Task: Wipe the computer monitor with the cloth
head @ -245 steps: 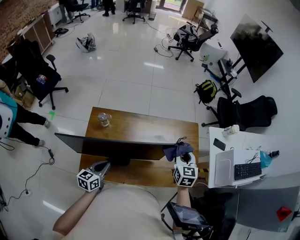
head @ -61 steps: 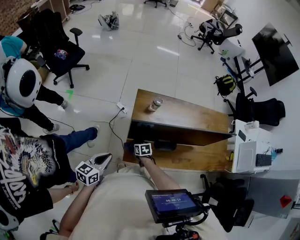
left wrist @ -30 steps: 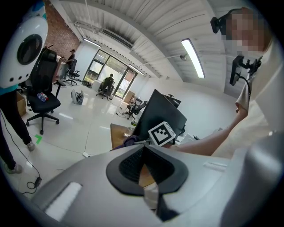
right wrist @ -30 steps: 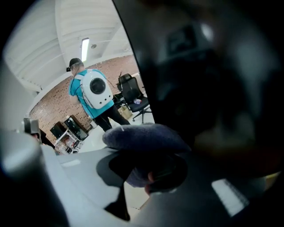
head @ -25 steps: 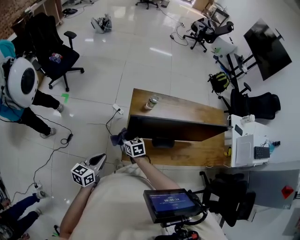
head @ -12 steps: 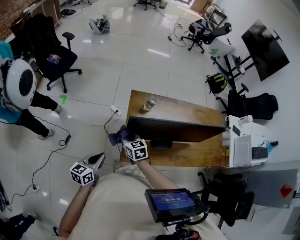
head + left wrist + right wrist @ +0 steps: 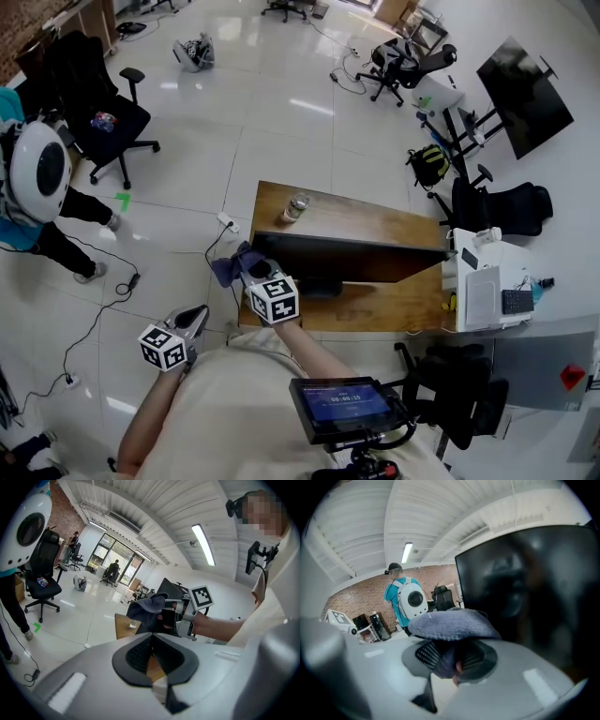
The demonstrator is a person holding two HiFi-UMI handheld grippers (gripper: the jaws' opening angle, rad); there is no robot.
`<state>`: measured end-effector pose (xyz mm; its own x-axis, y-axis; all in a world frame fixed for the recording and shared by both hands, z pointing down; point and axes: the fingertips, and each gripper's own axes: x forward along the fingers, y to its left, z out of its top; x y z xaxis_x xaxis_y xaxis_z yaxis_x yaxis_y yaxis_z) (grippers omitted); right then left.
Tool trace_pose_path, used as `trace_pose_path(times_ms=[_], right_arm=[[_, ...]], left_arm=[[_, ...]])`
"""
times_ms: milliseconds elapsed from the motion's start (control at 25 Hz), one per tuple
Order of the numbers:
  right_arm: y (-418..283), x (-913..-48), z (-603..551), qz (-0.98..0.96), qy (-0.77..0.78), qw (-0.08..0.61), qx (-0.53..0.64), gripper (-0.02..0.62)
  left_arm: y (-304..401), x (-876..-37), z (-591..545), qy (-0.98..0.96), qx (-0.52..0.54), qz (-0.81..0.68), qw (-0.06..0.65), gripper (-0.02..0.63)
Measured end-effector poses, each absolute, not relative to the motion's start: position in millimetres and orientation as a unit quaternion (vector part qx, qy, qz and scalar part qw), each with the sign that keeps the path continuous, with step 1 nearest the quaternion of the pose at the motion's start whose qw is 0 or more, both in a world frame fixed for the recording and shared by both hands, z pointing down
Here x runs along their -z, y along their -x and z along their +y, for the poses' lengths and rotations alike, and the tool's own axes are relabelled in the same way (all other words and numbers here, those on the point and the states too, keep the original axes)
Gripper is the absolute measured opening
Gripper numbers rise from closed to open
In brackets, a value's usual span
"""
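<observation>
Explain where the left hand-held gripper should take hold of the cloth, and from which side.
Grip the loose bunch of the cloth that spills past the right hand-held gripper, coming from the person's left. That fold hangs free in open air, while the monitor blocks the other side. The left hand-held gripper, now shut, would likely need to open first.

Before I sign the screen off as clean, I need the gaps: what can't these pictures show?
Smudges on the monitor: right gripper view, screen dark and blurred.
Whether the cloth in the right claw touches it: head view, steep angle.
</observation>
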<state>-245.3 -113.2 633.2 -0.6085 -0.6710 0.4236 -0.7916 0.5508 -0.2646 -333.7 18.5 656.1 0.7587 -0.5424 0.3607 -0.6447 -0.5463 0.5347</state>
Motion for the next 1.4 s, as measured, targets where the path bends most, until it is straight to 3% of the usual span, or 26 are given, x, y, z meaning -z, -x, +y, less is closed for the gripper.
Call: trace_pose_path(times_ms=[920, 1400], right_arm=[[241, -531, -122, -0.887, -0.434, 0.062, -0.149, 0.081], [197, -517, -117, -0.882, -0.452, 0.046, -0.126, 0.081]], left_arm=[[329, -659, 22, -0.876, -0.075, -0.331, 0.341, 0.000], [295, -659, 14, -0.886, -0.097, -0.300, 0.340, 0.000]])
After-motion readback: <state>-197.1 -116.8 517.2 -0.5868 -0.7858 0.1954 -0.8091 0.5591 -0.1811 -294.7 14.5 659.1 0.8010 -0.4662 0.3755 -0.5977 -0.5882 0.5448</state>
